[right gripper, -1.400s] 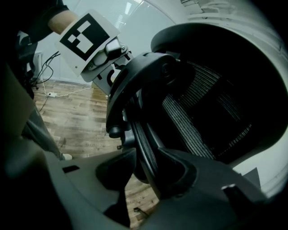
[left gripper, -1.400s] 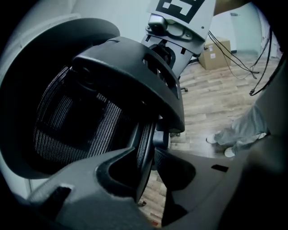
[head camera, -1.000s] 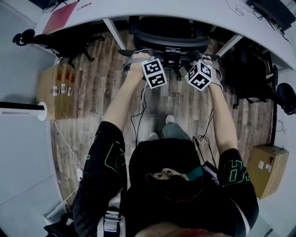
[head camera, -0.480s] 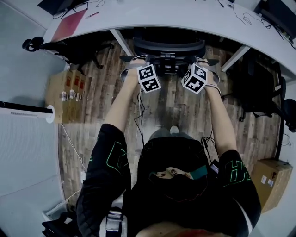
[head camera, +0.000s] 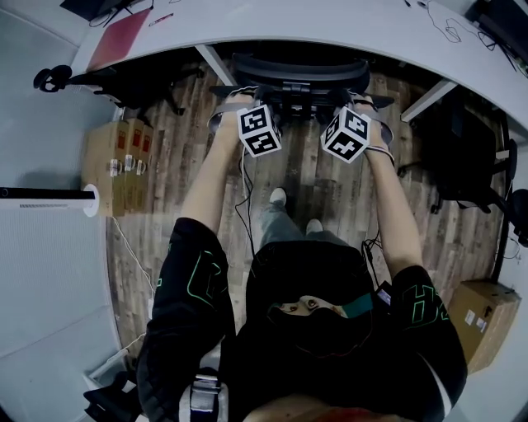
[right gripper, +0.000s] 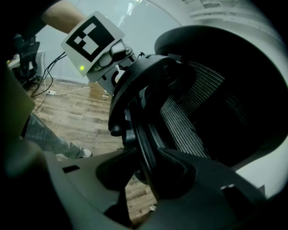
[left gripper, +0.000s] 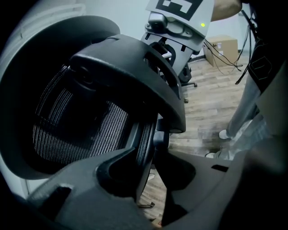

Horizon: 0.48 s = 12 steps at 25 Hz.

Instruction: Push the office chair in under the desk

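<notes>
The black mesh office chair point(head camera: 299, 72) stands at the edge of the white desk point(head camera: 330, 25), with its seat hidden under the desktop and its backrest toward me. My left gripper point(head camera: 239, 95) holds the left side of the backrest rim and my right gripper point(head camera: 363, 100) holds the right side. In the left gripper view the backrest point(left gripper: 103, 112) rim runs between the jaws of the left gripper point(left gripper: 150, 161), which close on it. The right gripper view shows the same: the backrest point(right gripper: 198, 103) rim sits clamped in the right gripper point(right gripper: 144, 164).
Slanted desk legs point(head camera: 216, 66) point(head camera: 425, 100) flank the chair. Other black chairs stand at the left point(head camera: 107, 82) and right point(head camera: 462, 157). Cardboard boxes sit on the wood floor at left point(head camera: 115, 165) and lower right point(head camera: 478, 305). My feet point(head camera: 279, 198) are behind the chair.
The chair has rolled farther in under the desk, with both grippers travelling forward on its backrest. My feet have stepped forward behind it.
</notes>
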Available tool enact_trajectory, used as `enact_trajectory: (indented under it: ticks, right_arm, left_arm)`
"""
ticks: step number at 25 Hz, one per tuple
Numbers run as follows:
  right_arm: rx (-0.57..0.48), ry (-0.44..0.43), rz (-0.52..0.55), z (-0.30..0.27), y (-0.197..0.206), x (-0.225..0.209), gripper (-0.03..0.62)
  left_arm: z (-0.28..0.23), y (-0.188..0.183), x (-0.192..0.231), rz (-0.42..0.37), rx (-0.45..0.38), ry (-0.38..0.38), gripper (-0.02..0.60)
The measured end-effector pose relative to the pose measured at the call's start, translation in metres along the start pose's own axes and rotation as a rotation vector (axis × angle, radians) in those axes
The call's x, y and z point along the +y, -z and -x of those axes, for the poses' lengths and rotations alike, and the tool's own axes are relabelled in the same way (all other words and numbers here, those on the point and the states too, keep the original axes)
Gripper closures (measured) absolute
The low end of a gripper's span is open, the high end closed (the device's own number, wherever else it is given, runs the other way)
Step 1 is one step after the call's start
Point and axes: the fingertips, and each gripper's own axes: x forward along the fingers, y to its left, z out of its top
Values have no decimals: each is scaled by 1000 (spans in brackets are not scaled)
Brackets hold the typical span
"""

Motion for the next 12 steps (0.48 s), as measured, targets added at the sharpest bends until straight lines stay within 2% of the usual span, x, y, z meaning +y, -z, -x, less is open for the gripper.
enact_trajectory:
  ticks: [12]
  right_arm:
    - [29, 35, -41, -50, -28, -38, 445]
  left_arm:
    - [-36, 36, 59, -35, -27, -18, 440]
